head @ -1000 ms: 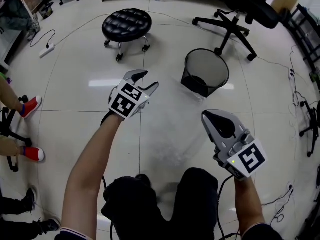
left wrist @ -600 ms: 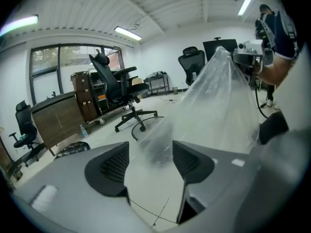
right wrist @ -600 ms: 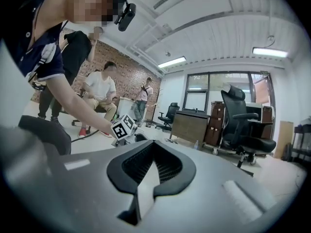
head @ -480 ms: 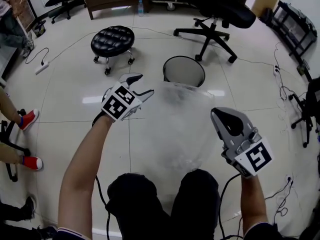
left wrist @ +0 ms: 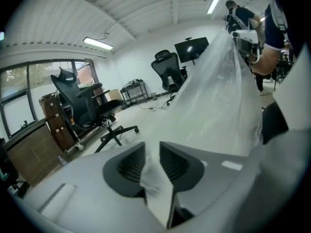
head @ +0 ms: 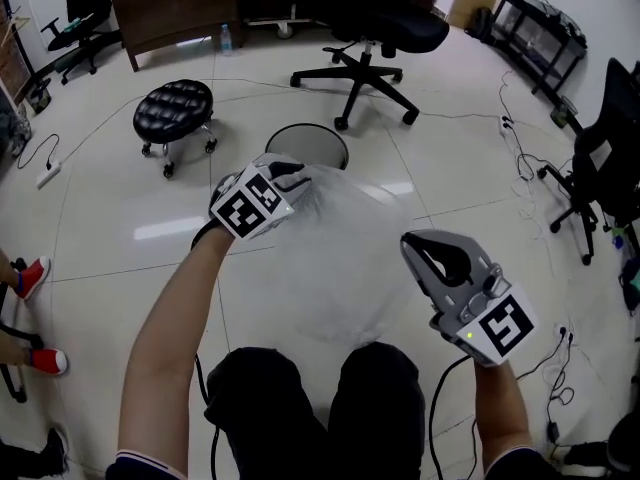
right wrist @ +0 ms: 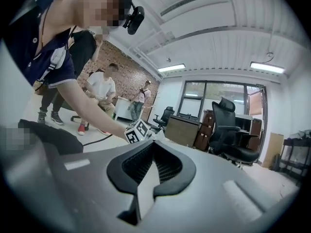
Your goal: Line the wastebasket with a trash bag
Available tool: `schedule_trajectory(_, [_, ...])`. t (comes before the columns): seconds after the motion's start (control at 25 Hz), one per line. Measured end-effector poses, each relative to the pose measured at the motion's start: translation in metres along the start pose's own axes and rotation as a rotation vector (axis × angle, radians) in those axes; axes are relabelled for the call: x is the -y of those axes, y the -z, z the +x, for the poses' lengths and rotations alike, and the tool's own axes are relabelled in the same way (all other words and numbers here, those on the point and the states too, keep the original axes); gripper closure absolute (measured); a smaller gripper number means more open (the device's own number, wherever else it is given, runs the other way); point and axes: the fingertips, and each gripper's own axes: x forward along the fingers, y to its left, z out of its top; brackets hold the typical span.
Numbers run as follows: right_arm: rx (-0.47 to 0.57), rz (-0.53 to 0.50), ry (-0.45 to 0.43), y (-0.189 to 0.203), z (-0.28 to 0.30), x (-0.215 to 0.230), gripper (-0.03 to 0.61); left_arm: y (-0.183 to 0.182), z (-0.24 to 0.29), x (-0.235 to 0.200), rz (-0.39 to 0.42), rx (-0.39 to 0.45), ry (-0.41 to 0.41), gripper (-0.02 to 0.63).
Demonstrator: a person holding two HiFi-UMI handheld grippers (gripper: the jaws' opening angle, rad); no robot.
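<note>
A clear trash bag [head: 340, 253] hangs spread between my two grippers above my knees. My left gripper [head: 287, 173] is at the bag's upper left edge; its jaws are closing, and the left gripper view shows crumpled film [left wrist: 154, 176] pinched between the pads. My right gripper [head: 422, 250] is shut on the bag's right edge, a strip of film [right wrist: 146, 191] wedged between its pads. The black mesh wastebasket [head: 310, 143] stands on the floor just beyond the left gripper, its near side hidden by gripper and bag.
A black tufted stool [head: 173, 113] stands left of the basket and a black office chair [head: 375, 28] behind it. Another chair [head: 610, 158] and floor cables [head: 520, 158] lie to the right. A seated person's red shoes [head: 35, 278] are at the far left.
The left gripper, open before, has shut on the bag's edge. Both grippers have risen and the bag has lifted and spread. The view has tilted up, so the basket sits closer.
</note>
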Motion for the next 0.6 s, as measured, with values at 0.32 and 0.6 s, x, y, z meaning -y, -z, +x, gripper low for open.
schedule_trajectory(0.32, [0.019,0.041,0.054,0.011,-0.034,0.023,0.577,-0.022,0.01,0.024,0.014,0.011,0.002,0.603])
schedule_trajectory(0.6, [0.023,0.016,0.065,0.012,-0.049,0.029,0.577,-0.02,-0.015,0.027,-0.044,0.005,-0.051,0.603])
